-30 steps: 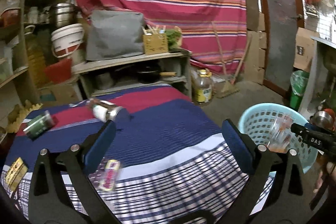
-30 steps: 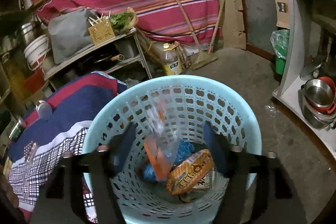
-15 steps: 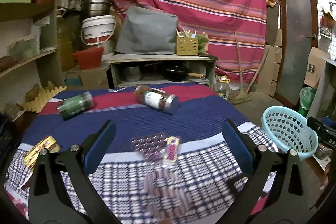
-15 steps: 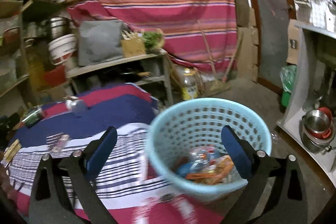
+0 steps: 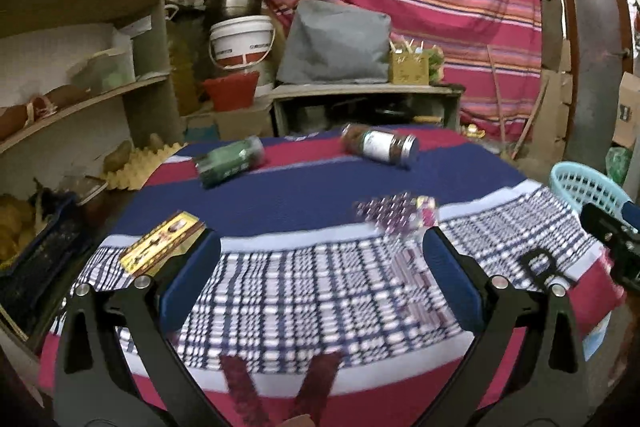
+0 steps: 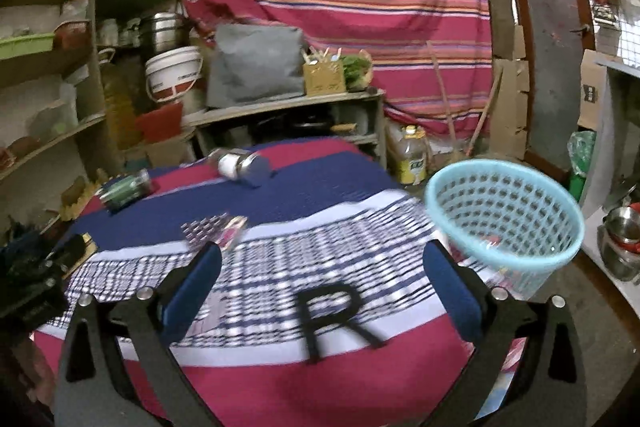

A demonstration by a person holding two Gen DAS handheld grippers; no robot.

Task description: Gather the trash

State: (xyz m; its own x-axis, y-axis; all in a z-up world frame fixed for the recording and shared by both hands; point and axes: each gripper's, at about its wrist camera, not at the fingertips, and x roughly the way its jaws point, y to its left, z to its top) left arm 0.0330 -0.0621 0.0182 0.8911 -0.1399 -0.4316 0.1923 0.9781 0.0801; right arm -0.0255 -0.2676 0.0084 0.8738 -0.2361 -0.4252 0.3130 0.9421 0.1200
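plastic litter on the cloth-covered table point(image 5: 304, 195): two wrappers, a silvery one point(image 5: 394, 217) mid-table and a yellow one point(image 5: 162, 247) at its left edge, plus two jars, green point(image 5: 230, 165) and brown point(image 5: 378, 145), toward the far edge. one blue basket point(image 6: 504, 223) stands off the right edge. left gripper point(image 5: 320, 279) and right gripper point(image 6: 320, 279) both gape wide with nothing between the jaws; the right's have just been opening.

On the surface point(image 5: 280, 195) I see two jars at the far side, one point(image 5: 230, 166) left of the other point(image 5: 380, 146). Nearer me lie a packet point(image 5: 162, 247) on the left and a wrapper point(image 5: 396, 215) to its right. The basket point(image 6: 504, 223) stands off the surface's right edge.
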